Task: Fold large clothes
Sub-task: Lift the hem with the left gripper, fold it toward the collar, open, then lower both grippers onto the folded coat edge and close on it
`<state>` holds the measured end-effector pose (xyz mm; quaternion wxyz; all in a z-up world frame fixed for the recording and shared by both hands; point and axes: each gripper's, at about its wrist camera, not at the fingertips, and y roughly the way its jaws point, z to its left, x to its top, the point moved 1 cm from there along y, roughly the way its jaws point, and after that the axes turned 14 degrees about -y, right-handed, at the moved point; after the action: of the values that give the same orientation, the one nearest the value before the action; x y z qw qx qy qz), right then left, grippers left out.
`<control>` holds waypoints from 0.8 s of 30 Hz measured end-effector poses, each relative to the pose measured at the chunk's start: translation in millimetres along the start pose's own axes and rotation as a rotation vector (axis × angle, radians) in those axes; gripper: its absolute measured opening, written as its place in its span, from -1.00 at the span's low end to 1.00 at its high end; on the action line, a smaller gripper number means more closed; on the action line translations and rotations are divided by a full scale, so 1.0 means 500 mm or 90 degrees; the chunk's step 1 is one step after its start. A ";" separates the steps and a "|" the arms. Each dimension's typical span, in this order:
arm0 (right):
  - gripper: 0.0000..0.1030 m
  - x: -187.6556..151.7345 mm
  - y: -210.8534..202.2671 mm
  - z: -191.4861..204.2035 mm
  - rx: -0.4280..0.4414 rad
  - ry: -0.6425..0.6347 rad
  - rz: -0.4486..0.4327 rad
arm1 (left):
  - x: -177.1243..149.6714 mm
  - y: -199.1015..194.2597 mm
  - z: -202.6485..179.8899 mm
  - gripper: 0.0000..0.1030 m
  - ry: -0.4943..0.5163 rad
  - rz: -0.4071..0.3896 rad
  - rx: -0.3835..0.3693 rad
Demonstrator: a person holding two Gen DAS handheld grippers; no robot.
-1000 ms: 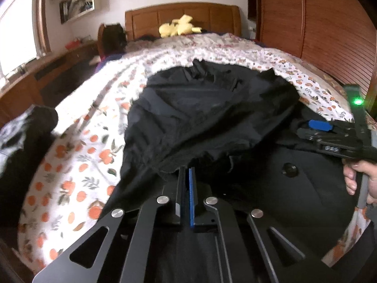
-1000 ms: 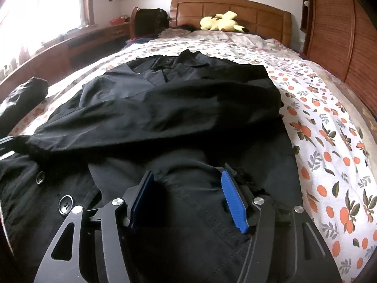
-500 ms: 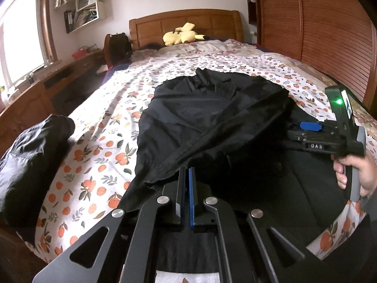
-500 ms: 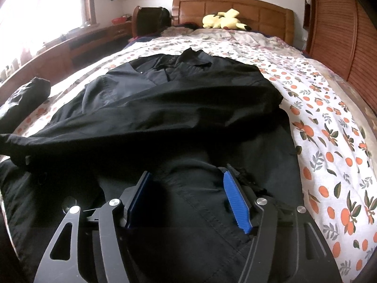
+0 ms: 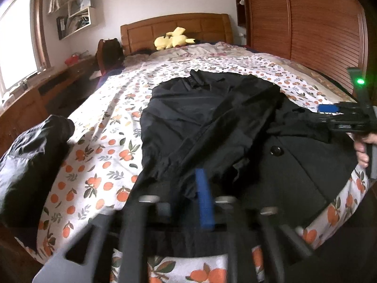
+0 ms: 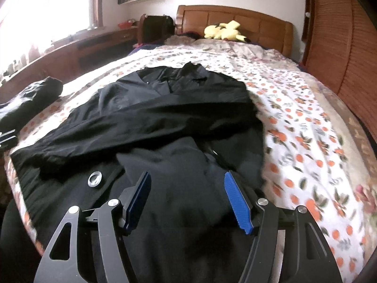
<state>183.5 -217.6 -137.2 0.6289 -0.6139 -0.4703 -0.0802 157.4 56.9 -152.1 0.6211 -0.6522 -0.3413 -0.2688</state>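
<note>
A large black coat point(image 5: 212, 122) point(image 6: 165, 118) lies spread on the bed, collar toward the headboard. One sleeve is folded across its body, and a big round button point(image 6: 95, 179) shows near the hem. My left gripper point(image 5: 186, 195) is blurred over the sleeve's end. Its jaws are opening, with a tip of black cloth between them that the pads do not press. My right gripper point(image 6: 188, 188) stands open above the coat's lower part with nothing gripped. In the left wrist view the right gripper point(image 5: 339, 115) sits at the right edge, held by a hand point(image 5: 362, 151).
The bed sheet point(image 6: 306, 141) has an orange fruit print. A dark bundle of clothing point(image 5: 30, 155) lies at the bed's left edge. A yellow plush toy point(image 6: 223, 31) rests by the wooden headboard. A wooden slatted wall point(image 5: 318, 30) runs along the right, and a desk is under the window on the left.
The left jaws, shut on the sleeve's end before, have parted and let it go. Both grippers have drawn back and up from the coat; more of the bed shows.
</note>
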 end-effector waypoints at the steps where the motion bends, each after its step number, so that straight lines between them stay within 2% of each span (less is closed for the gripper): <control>1: 0.21 -0.012 -0.017 -0.002 -0.006 -0.001 0.001 | -0.003 -0.004 0.007 0.22 -0.001 -0.008 0.004; 3: 0.21 -0.031 -0.040 -0.004 -0.017 -0.005 0.006 | -0.009 -0.010 0.020 0.31 0.000 -0.019 0.008; 4: 0.21 -0.045 -0.052 -0.006 -0.021 -0.004 0.010 | -0.013 -0.010 0.027 0.49 0.000 -0.017 0.013; 5: 0.21 -0.062 -0.065 -0.009 -0.025 0.002 0.016 | -0.016 -0.010 0.033 0.78 -0.001 -0.018 0.019; 6: 0.21 -0.073 -0.072 -0.010 -0.027 0.007 0.019 | -0.022 -0.014 0.042 0.86 -0.003 -0.027 0.027; 15: 0.21 -0.190 -0.119 -0.033 -0.052 0.063 0.064 | -0.069 -0.031 0.114 0.90 -0.031 -0.019 0.042; 23: 0.21 -0.221 -0.114 -0.029 -0.040 0.072 0.091 | -0.102 -0.032 0.162 0.90 -0.058 0.001 0.057; 24: 0.09 -0.221 -0.115 -0.028 -0.037 0.072 0.090 | -0.104 -0.031 0.165 0.90 -0.059 0.003 0.058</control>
<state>91.3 -295.7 -170.5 0.6402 -0.6583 -0.3869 -0.0835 107.1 133.1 -189.6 0.6341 -0.6362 -0.3799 -0.2208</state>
